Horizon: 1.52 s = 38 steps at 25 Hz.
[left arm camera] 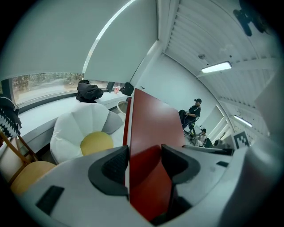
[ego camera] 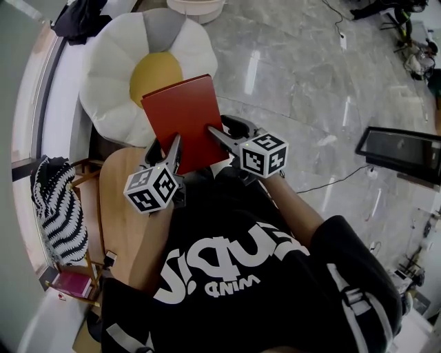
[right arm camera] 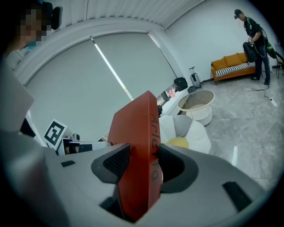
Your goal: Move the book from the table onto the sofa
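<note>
I hold a red hardcover book point(ego camera: 182, 117) in the air between both grippers. My left gripper point(ego camera: 174, 149) is shut on its near left corner, my right gripper point(ego camera: 216, 134) shut on its near right edge. In the left gripper view the book point(left arm camera: 151, 128) stands edge-on between the dark pads of the left gripper point(left arm camera: 144, 162). The right gripper view shows its spine point(right arm camera: 151, 133), with lettering, clamped in the right gripper point(right arm camera: 140, 162). The book's far end hangs over a flower-shaped sofa point(ego camera: 117, 62) with white petals and a yellow centre.
A round wooden table point(ego camera: 117, 200) lies below my left arm, beside a chair with a black-and-white striped cloth point(ego camera: 58, 207). A white tub point(ego camera: 196, 7) stands behind the flower sofa. A dark screen point(ego camera: 400, 148) and cables lie on the marble floor at right. An orange sofa point(right arm camera: 230, 64) and a person point(right arm camera: 253, 31) are far off.
</note>
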### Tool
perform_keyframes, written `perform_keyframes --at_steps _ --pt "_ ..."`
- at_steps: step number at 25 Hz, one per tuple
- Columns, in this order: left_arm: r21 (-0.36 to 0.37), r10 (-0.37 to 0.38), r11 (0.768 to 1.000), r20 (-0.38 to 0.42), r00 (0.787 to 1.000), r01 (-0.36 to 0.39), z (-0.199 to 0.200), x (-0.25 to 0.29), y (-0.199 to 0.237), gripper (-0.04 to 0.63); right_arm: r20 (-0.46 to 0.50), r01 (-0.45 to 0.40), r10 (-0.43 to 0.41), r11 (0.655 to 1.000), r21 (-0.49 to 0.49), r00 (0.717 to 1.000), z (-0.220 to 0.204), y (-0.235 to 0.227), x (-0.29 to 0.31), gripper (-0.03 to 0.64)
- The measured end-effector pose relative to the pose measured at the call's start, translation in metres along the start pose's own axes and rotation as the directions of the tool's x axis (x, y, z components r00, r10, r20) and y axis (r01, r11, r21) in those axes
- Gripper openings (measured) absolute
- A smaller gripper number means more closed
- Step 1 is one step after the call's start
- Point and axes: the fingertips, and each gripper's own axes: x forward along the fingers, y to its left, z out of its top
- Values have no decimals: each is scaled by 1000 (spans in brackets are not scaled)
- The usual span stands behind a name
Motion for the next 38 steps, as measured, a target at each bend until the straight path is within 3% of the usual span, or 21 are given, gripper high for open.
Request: perform_keyframes --at_steps 6,14,26,38 --pt "-9 12 1000 0 1000 -12 23 19 3 247 -17 -9 9 1000 -2 1000 24 -13 17 198" --pt "-76 78 994 31 996 -76 56 63 11 247 -64 -76 74 997 -29 995 70 -47 57 196" --pt "-233 209 956 110 972 -179 123 137 30 247 -169 -223 203 969 -108 964 155 -97 133 192" --pt "-258 299 929 103 949 -264 154 169 67 247 -262 -288 257 953 -88 930 172 -114 197 192"
